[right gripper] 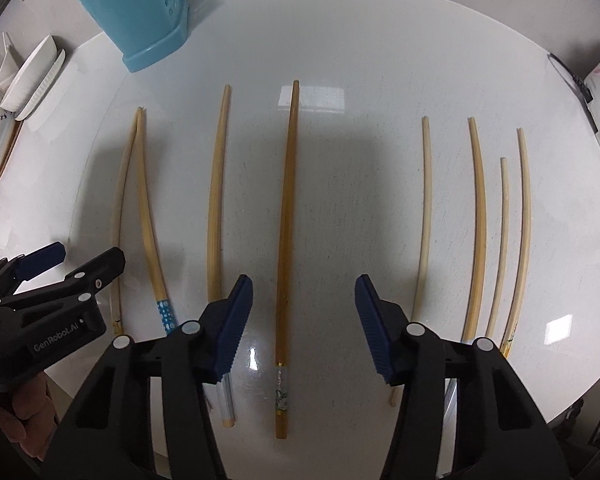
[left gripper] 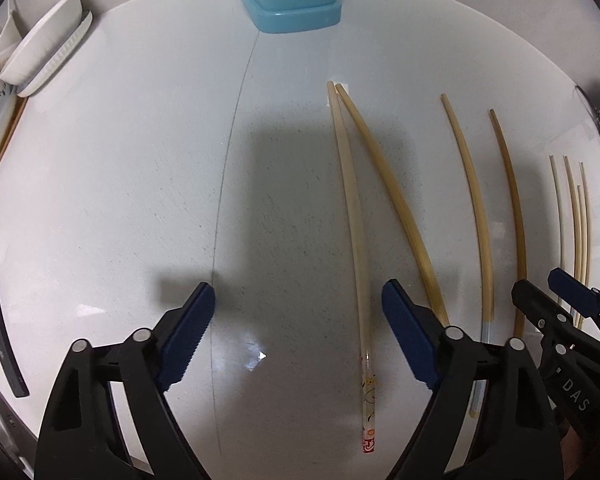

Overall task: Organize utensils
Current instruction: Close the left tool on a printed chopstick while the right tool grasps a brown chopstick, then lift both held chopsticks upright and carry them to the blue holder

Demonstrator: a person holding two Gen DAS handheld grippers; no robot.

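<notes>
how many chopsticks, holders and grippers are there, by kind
chopsticks: 8
blue utensil holder: 1
grippers: 2, left gripper and right gripper, both open
total: 11

Open tabletop point(right gripper: 340, 208) between chopstick groups; blue holder point(right gripper: 140, 16) far-left.

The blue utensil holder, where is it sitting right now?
The blue utensil holder stands at the table's far edge, top left in the right wrist view, beyond the row of chopsticks and right of the stacked white dishes.
</notes>
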